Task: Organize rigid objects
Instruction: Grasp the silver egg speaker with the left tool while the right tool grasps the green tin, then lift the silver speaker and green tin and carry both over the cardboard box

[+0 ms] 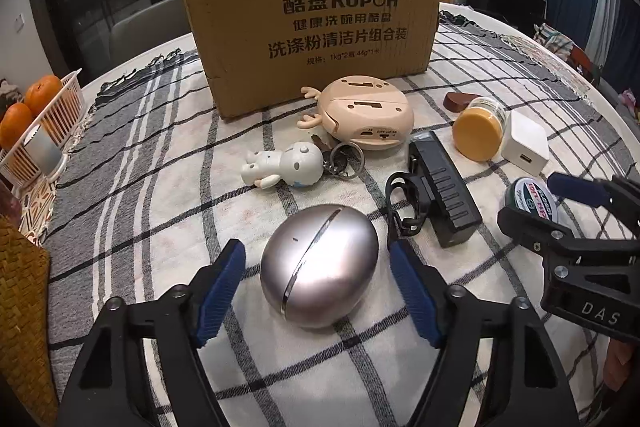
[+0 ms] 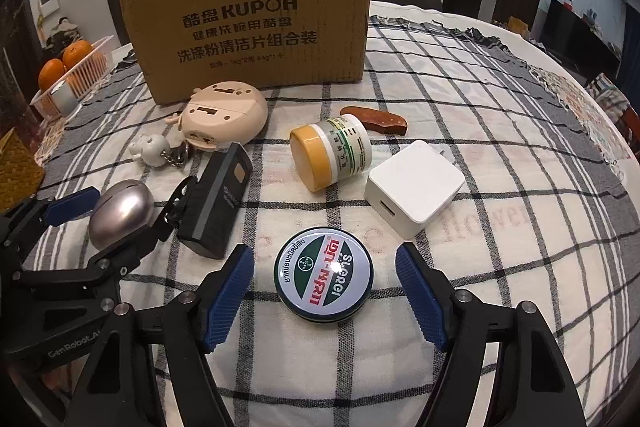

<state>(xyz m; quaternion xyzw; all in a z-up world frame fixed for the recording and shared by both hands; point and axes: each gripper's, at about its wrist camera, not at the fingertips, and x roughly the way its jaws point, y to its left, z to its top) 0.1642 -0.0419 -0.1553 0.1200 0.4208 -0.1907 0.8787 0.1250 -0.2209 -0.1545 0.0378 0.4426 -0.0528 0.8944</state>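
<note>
The left tool [image 1: 318, 275] was held low over the checked cloth [image 1: 168, 147] on the table, its blue pads [image 1: 222, 287] spread apart on either side of a silver egg-shaped case [image 1: 319, 266], with a gap left on both sides and nothing clamped. The right tool [image 2: 325, 285] was likewise held apart, its pads [image 2: 228, 295] flanking a round green-and-white balm tin [image 2: 325, 277] that lay flat on the cloth; no contact with the tin could be seen. Both things were placed toward the near edge of the table, the case to the left of the tin, with a black rectangular device [image 2: 218, 199] with a wrist loop laid between them.

Farther in, a yellow-lidded jar [image 2: 330, 155] was seen lying on its side, and a white charger cube [image 2: 414, 189] was set just beside it on the right. A brown wooden-handled piece [image 2: 376, 119] lay behind the jar. To the left, a beige antlered gadget [image 1: 366, 113] was seen face down just in front of a cardboard box [image 1: 312, 23], which stood upright toward the far edge. A small white figure on a key ring [image 1: 286, 165] was laid close to the gadget, nearer the left side.

At the far left edge a white slatted basket [image 1: 60, 115] holding oranges [image 1: 44, 93] was seen, and a woven straw piece [image 1: 20, 307] was visible near the left corner
</note>
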